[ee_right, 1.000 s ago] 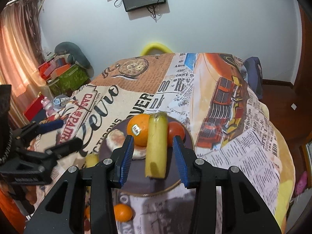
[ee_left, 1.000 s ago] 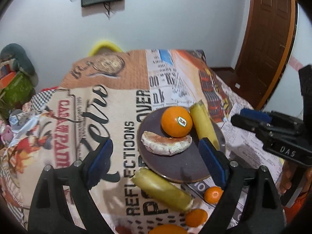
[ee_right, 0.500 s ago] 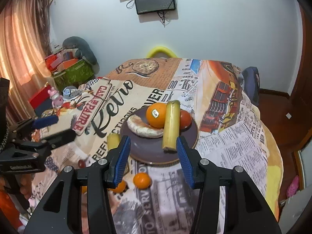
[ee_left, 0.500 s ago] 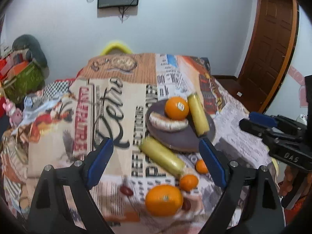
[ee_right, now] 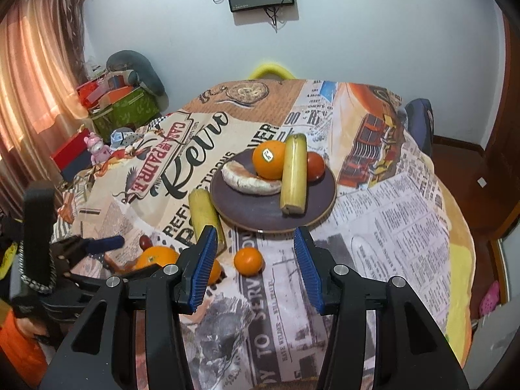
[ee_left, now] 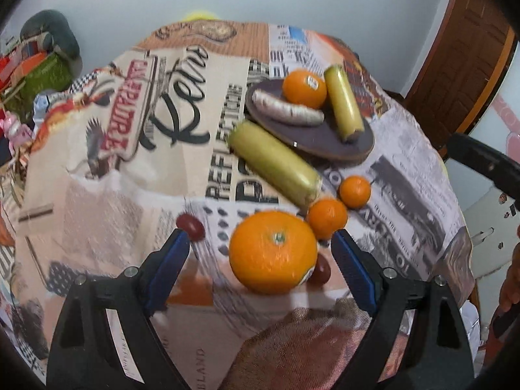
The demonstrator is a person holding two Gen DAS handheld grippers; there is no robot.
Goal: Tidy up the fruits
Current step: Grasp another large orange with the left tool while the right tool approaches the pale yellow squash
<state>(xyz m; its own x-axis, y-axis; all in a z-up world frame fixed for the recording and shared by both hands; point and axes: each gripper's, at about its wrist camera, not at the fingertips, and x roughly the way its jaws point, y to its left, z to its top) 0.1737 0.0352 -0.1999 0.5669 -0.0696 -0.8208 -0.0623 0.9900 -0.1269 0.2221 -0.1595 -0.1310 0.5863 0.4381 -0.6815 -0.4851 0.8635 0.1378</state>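
A dark round plate (ee_right: 260,211) holds an orange with a sticker (ee_right: 269,159), a yellow banana piece (ee_right: 294,175), a pale peeled banana (ee_right: 250,180) and a red tomato (ee_right: 316,166). On the cloth lie a second banana piece (ee_left: 274,164), a large orange (ee_left: 273,256), two small tangerines (ee_left: 327,217) (ee_left: 355,191) and two dark red grapes (ee_left: 191,226). My left gripper (ee_left: 260,253) is open, its jaws on either side of the large orange, not touching. My right gripper (ee_right: 256,253) is open and empty, above a small tangerine (ee_right: 248,261).
The round table (ee_right: 406,227) is covered by a printed cloth. A yellow chair back (ee_right: 271,70) stands at its far side. Boxes and toys (ee_right: 113,107) pile up at the left by the curtain. A wooden door (ee_left: 461,65) is at the right.
Both grippers have drawn back from the plate toward the table's near edge. The left gripper has come down around the large orange. The right gripper left the banana piece on the plate.
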